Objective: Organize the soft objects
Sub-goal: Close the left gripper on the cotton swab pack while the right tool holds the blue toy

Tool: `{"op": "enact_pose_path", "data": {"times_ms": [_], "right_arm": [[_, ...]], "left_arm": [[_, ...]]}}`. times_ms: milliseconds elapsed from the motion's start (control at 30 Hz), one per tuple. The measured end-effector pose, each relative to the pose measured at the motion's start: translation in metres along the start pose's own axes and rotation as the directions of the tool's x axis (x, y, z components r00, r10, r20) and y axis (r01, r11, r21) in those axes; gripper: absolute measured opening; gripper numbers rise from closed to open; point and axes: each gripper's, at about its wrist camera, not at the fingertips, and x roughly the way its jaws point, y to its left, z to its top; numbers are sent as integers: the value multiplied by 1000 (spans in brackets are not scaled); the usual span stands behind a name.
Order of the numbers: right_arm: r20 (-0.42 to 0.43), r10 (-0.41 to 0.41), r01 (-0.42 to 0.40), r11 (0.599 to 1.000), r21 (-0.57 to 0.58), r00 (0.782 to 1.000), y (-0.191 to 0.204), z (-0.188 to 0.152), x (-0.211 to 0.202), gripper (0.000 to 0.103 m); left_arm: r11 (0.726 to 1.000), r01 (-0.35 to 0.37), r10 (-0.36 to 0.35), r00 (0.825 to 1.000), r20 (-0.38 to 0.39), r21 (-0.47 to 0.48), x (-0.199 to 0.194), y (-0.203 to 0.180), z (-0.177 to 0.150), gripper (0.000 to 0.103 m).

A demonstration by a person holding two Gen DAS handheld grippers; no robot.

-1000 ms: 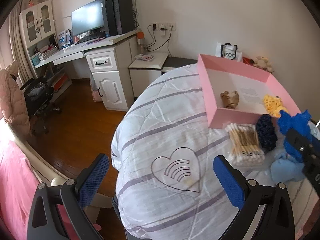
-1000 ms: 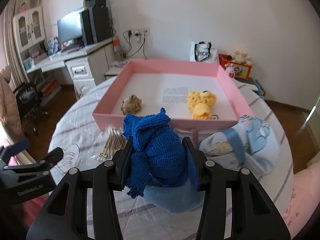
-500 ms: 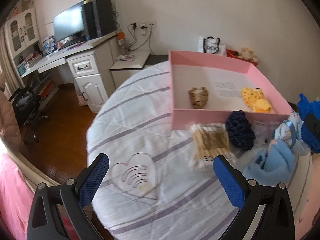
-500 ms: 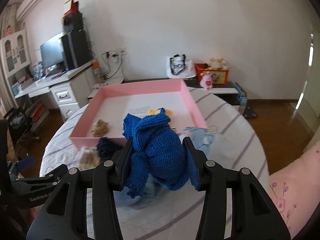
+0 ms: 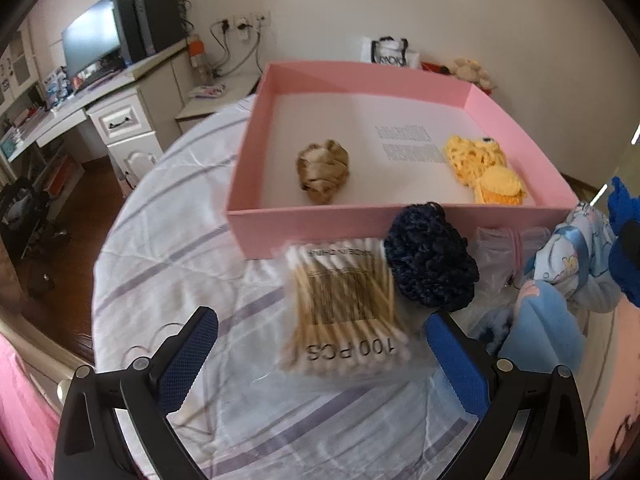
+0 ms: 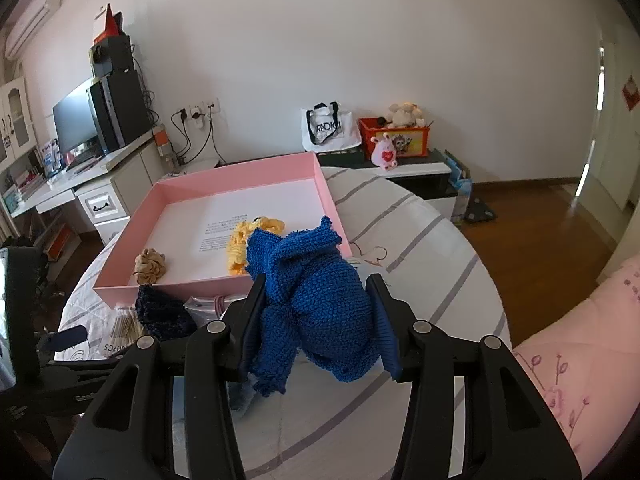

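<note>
**Blue cloth held above the bed, near the pink box**

The right gripper point(image 6: 318, 322) is clamped on a bunched blue cloth point(image 6: 316, 292), lifted just in front of the pink box point(image 6: 160, 196). The left gripper point(image 5: 320, 346) is spread wide with nothing in it, over a pack of cotton swabs point(image 5: 344, 304) touching the box's front wall beside a dark scrunchie point(image 5: 432, 264). Inside the box lie a tan scrunchie point(image 5: 323, 170) and a yellow toy point(image 5: 484, 168).
</note>
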Motion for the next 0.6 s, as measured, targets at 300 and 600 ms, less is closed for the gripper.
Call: {"op": "enact_pose_path", "data": {"times_ms": [300,600], "right_arm": [[-5,10,-10,1000,1,1000,-4,-1,2,46],[9,24,-24,1000,-1,1000,-2,-2,-6,46]], "left_arm": [[999,45,-46,999,-26,-27,12,9,0,59],[999,22,-21,1000,16,-39,-13,14,-10,53]]}}
